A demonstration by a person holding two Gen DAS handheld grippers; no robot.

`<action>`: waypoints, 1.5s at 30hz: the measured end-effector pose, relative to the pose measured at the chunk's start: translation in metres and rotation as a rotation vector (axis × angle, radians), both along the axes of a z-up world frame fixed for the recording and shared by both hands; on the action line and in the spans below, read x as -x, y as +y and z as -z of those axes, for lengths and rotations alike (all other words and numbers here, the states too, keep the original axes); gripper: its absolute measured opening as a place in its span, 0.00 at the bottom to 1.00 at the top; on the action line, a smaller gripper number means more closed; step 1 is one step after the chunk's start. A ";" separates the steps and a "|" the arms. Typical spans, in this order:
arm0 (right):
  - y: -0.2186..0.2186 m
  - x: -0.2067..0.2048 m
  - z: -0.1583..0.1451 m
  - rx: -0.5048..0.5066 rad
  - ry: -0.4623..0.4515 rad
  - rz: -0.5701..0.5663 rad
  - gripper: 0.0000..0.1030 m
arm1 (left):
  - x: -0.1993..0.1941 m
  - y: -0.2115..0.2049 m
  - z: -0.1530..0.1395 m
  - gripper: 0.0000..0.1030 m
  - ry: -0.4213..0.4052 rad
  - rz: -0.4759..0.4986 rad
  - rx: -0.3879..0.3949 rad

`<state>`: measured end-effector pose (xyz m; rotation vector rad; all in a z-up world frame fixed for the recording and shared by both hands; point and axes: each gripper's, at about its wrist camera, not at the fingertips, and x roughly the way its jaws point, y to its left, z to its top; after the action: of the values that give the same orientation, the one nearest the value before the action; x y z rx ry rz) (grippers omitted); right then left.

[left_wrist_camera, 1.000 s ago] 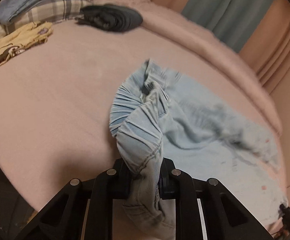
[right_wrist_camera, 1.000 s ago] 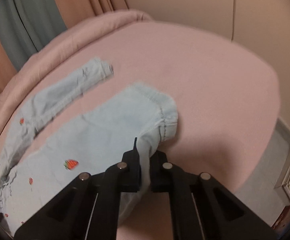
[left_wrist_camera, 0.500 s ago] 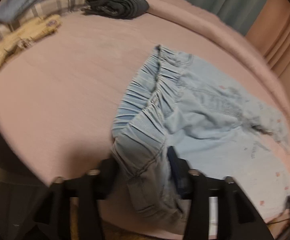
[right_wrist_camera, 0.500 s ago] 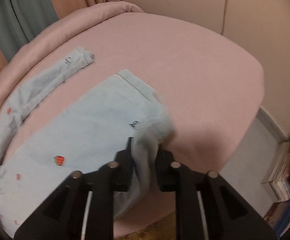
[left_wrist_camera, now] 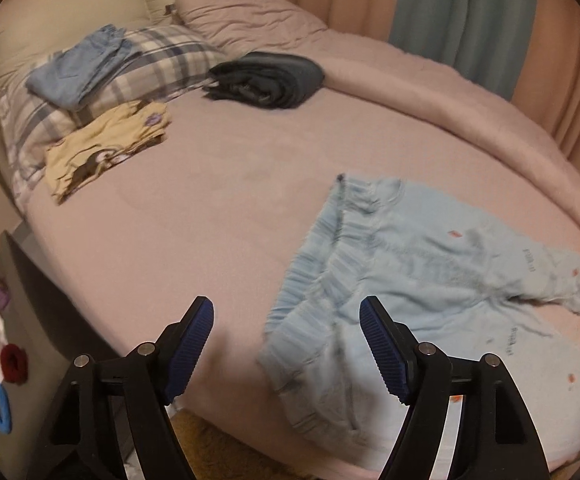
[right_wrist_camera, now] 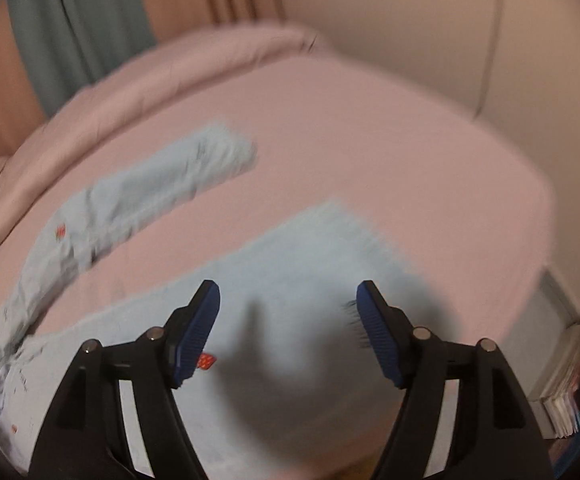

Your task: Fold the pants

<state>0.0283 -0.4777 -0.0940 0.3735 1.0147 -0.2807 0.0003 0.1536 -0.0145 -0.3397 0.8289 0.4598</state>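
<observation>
On the pink bed (left_wrist_camera: pixel 218 216): 1 pair of pants (left_wrist_camera: pixel 421 280), laid flat, unfolded.
We see the left gripper (left_wrist_camera: pixel 286 322) and right gripper (right_wrist_camera: pixel 288 304) just opening, both empty. We judge the pants soft, light and limp; grasp waistband and hem. Counted: 1 pants, 2 grippers, 3 other garments.

No legible text: only blurred dark print marks on the pale-blue pants (left_wrist_camera: pixel 429 264).
</observation>
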 end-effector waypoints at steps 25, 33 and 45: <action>0.176 -0.239 0.003 -0.068 0.211 -0.311 0.52 | -0.100 -0.069 0.062 0.35 0.113 0.281 0.373; 0.101 -0.207 -0.006 -0.131 0.162 -0.143 0.55 | -0.101 -0.082 0.061 0.35 0.127 0.301 0.306; 0.060 -0.268 0.018 -0.109 0.232 0.096 0.93 | -0.111 -0.085 0.062 0.36 0.139 0.312 0.282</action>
<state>0.2967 -0.4173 -0.1118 0.4977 1.2450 -0.3621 0.1115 0.0689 -0.0766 -0.4331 1.0660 0.0741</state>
